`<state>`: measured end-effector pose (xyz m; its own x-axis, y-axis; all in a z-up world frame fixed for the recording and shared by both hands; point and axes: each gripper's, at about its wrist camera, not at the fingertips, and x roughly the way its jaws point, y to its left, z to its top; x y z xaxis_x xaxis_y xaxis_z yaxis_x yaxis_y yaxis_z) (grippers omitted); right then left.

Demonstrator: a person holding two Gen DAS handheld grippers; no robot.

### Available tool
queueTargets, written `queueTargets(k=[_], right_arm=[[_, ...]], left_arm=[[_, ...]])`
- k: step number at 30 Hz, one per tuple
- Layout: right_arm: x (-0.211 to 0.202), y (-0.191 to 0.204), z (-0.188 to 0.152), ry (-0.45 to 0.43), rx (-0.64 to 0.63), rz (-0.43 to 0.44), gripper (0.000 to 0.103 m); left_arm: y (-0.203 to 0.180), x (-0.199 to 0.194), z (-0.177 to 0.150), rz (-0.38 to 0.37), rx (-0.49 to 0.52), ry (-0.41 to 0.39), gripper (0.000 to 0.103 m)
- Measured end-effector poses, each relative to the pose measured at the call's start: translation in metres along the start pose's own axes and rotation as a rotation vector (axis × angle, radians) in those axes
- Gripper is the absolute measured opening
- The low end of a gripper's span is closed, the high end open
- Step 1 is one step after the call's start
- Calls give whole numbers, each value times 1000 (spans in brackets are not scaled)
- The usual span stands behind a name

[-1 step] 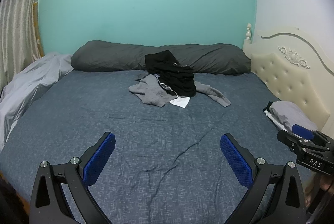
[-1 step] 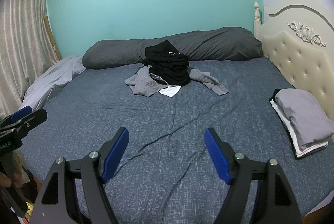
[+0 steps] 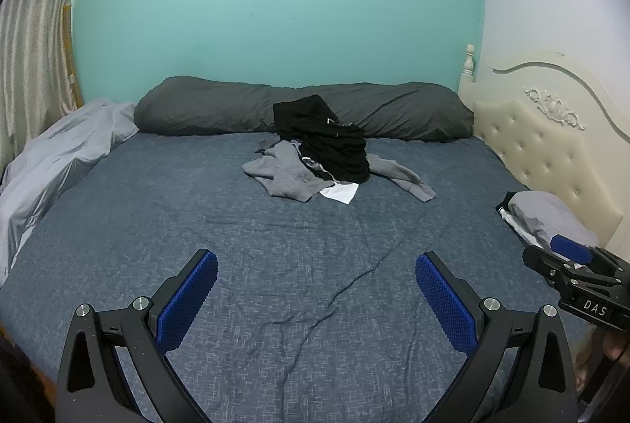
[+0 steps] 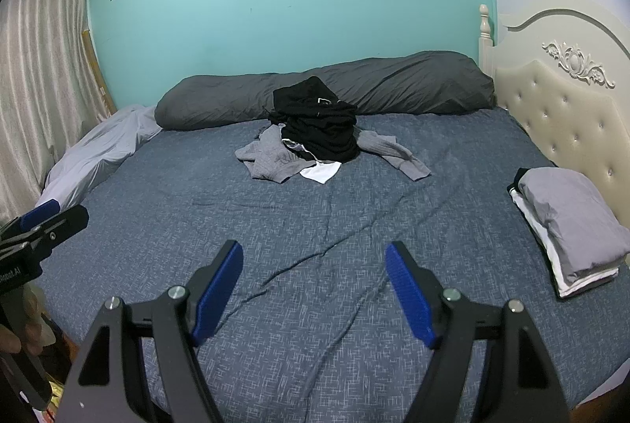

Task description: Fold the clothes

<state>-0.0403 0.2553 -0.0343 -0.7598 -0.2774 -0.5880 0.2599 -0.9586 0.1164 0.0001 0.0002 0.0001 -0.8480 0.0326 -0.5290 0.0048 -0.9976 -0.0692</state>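
Observation:
A loose pile of clothes lies mid-bed near the far side: black garments (image 3: 327, 143) on top of a grey sweater (image 3: 287, 175), with a white piece (image 3: 340, 192) poking out in front. The same pile (image 4: 319, 131) shows in the right wrist view. A folded stack (image 4: 571, 222), grey on top, rests by the headboard at the right. My left gripper (image 3: 316, 259) hovers open over the near part of the bed, holding nothing. My right gripper (image 4: 314, 249) is open too, empty, well short of the pile.
The blue bedsheet (image 3: 197, 206) is wrinkled between the grippers and the pile. A long dark grey pillow (image 3: 216, 108) lines the teal wall. A light grey duvet (image 3: 51, 163) is bunched at the left, below a curtain (image 4: 35, 68). A cream headboard (image 3: 543, 147) bounds the right.

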Motion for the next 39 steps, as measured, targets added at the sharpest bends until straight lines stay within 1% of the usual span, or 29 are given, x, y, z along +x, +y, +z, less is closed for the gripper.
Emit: queueTargets(k=[10,19,39], right_arm=[[0,-3,0,-15,3,1,76],[-1,-3,1,-10,3,0,76],[0,-4,2,-7,7,0,76]], left_arm=[[-1,-1,0,7,8,-6,103],[0,2,5,8,9,6,103],[1,3,2,12,7,2,103]])
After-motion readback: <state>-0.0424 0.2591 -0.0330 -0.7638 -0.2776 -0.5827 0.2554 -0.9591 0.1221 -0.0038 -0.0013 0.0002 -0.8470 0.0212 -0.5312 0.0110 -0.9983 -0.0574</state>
